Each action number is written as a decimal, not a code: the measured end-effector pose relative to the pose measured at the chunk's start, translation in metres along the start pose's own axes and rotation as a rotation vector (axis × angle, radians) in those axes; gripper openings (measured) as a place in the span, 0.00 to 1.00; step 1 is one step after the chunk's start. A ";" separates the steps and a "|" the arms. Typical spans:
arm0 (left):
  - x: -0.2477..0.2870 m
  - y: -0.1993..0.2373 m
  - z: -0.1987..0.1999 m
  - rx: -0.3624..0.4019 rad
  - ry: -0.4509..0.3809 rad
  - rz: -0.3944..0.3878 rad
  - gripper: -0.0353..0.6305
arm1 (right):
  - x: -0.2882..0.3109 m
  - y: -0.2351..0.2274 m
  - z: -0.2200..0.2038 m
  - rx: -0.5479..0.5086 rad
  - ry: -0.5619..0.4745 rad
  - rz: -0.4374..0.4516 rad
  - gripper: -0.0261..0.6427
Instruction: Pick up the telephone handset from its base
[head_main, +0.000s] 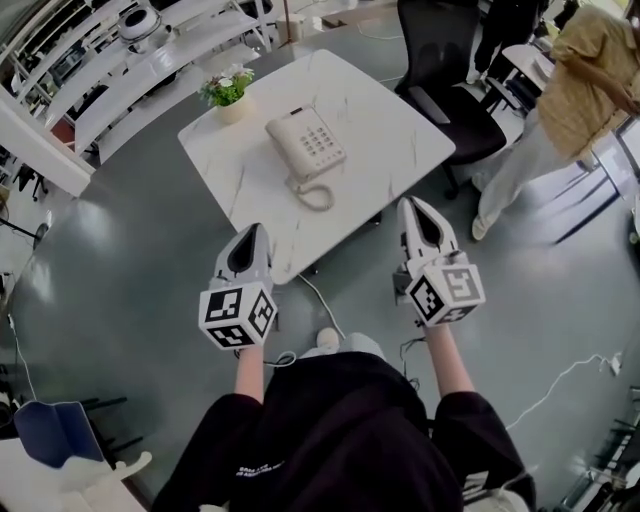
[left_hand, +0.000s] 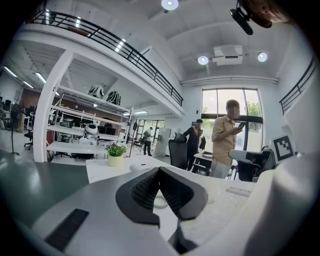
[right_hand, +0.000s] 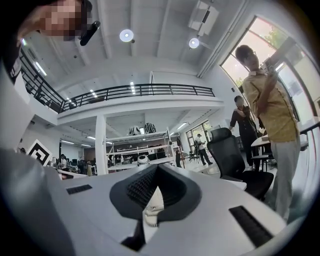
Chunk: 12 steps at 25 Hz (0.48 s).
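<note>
Seen from above, a white marble-patterned table (head_main: 380, 130) stands on a grey floor (head_main: 130, 260). Near the table's middle sits a cream push-button telephone. The telephone handset (head_main: 284, 150) lies in its cradle along the left side of the base (head_main: 320, 140), and a coiled cord (head_main: 316, 196) loops on the tabletop just near of the phone. A small potted plant (head_main: 228, 90) stands at the table's far left corner.

Two hand-held grippers hover at the near edge of the table, both pointing toward the phone and well apart from it. The left gripper (head_main: 251, 232) is over the table's near-left edge. Its own view shows the two dark ribbed fingers (left_hand: 142, 192) brought together at the tips, with nothing between them. The right gripper (head_main: 411, 206) is just off the table's near-right edge and matches it: jaws closed tip to tip and empty. In each gripper view a little of the cord shows behind the gap below the tips – not touched by either gripper.

Beyond the table's far right side stands a black office chair (head_main: 450, 90). Farther right is a person (head_main: 590, 80) in a tan shirt. White shelves (head_main: 150, 50) run along the far left.
</note>
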<state>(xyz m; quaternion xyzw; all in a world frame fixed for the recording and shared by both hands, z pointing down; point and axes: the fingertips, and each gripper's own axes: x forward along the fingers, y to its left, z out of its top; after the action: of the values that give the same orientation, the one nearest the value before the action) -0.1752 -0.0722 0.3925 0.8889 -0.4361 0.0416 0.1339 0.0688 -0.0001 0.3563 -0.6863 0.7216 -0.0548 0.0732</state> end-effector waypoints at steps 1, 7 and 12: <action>0.003 0.002 0.000 -0.004 0.003 -0.001 0.05 | 0.003 0.000 -0.002 0.002 0.003 -0.002 0.02; 0.024 0.011 -0.006 -0.028 0.019 0.007 0.05 | 0.024 -0.009 -0.016 -0.009 0.044 0.000 0.02; 0.043 0.018 -0.010 0.007 0.046 0.034 0.05 | 0.050 -0.024 -0.022 0.003 0.055 0.008 0.02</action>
<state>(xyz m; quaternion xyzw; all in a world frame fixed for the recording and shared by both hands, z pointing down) -0.1623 -0.1131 0.4142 0.8806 -0.4479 0.0660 0.1402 0.0859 -0.0514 0.3812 -0.6816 0.7258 -0.0747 0.0546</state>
